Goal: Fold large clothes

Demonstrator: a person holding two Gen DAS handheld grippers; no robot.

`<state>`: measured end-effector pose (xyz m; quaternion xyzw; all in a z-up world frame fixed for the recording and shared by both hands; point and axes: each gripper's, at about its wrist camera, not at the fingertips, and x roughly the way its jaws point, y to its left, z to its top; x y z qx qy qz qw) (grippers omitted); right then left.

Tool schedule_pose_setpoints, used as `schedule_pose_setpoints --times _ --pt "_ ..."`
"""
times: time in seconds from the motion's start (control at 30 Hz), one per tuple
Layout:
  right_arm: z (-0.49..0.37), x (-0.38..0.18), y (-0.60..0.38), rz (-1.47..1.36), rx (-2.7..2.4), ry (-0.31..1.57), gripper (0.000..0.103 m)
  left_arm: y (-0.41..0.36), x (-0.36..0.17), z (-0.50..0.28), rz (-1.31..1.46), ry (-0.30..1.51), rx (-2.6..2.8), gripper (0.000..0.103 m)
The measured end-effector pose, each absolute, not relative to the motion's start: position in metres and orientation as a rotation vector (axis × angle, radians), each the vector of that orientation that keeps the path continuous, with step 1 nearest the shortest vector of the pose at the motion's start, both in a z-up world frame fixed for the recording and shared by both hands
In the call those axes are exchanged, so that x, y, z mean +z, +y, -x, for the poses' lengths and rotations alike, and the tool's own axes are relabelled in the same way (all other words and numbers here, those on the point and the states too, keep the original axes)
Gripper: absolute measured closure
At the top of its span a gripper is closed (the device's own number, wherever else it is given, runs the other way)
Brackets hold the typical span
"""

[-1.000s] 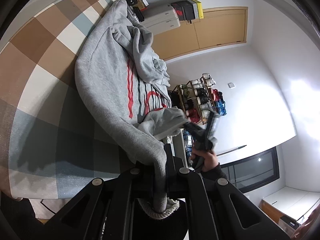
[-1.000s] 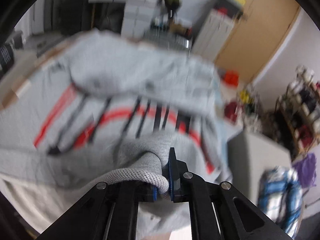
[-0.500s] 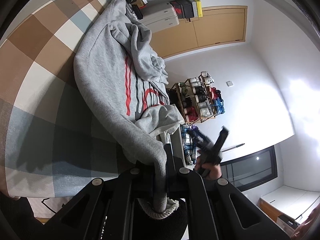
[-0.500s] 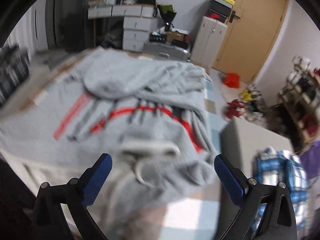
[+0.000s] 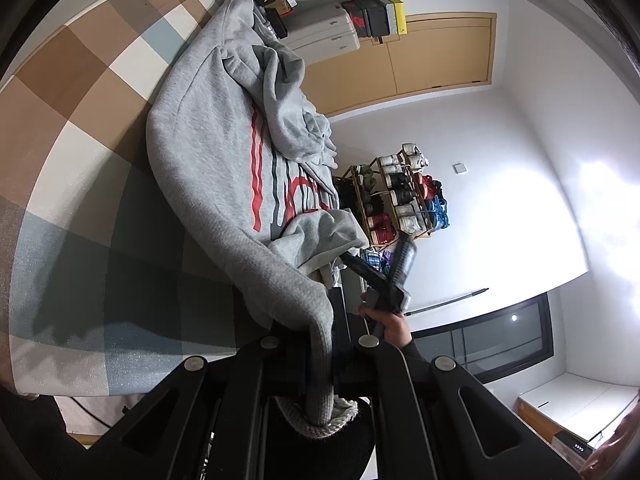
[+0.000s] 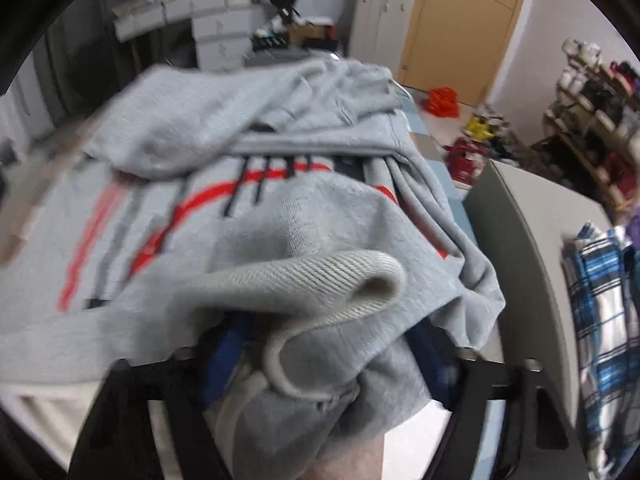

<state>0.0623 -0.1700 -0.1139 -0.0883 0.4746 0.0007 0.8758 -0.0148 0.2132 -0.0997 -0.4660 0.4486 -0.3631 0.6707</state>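
Grey sweatshirt [image 5: 224, 152] with red and dark stripes lies spread across a checked blanket [image 5: 80, 92] on the bed, upper part bunched toward the far end. One sleeve is heaped loosely over the chest.

Left tool [image 5: 320, 360]: fingers together, clamped on the ribbed hem [image 5: 320, 392] at the near corner of the sweatshirt. The fabric runs taut from the clamp up to the body of the garment.

Right tool [image 6: 336, 356]: fingers partway apart and closing. A bunched fold with the ribbed cuff [image 6: 312, 280] sits between them; the view is blurred, and I cannot see either blue pad [image 6: 228, 352] pressing on the cloth yet. From the left wrist view, the right tool reaches into the cloth at the other near corner, with the person's hand [image 5: 390, 322] behind it.

Step in hand, as I judge it: regrasping the near edge on the right side, so that both corners are held for a fold.

Next move calls for: the right tool to close fully on the cloth, taking one clean layer rather than the whole bunch, then both tools to lift evenly.

Containers: a wooden rack [image 5: 400, 196] by the wall holds shoes; white drawers [image 5: 324, 36] stand near the door, contents not visible.
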Motion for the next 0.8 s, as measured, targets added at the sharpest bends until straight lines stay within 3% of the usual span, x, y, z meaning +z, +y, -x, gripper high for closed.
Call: schedule_pose_setpoints --times 0.03,0.1,0.13,0.33,0.47,0.8 --pt "-0.066 -0.12 -0.166 0.216 -0.017 1.015 0.069 0.213 -0.1 0.015 1.049 1.012 -0.819 0.101" --pt "-0.067 -0.125 -0.164 0.23 -0.009 1.017 0.078 0.214 -0.1 0.016 1.049 1.013 -0.819 0.101" --pt "-0.065 -0.124 -0.166 0.271 -0.061 0.997 0.087 0.214 -0.1 0.016 1.049 1.014 -0.817 0.101" --pt "-0.014 -0.08 -0.202 0.325 -0.152 0.795 0.092 0.218 -0.1 0.015 1.064 1.01 -0.809 0.101" --pt "0.032 -0.065 -0.223 0.37 -0.166 0.76 0.092 0.217 -0.101 0.016 1.064 1.008 -0.796 0.101" --pt "0.128 -0.105 -0.264 0.339 -0.086 0.887 0.092 0.226 -0.099 0.021 1.016 1.003 -0.691 0.101"
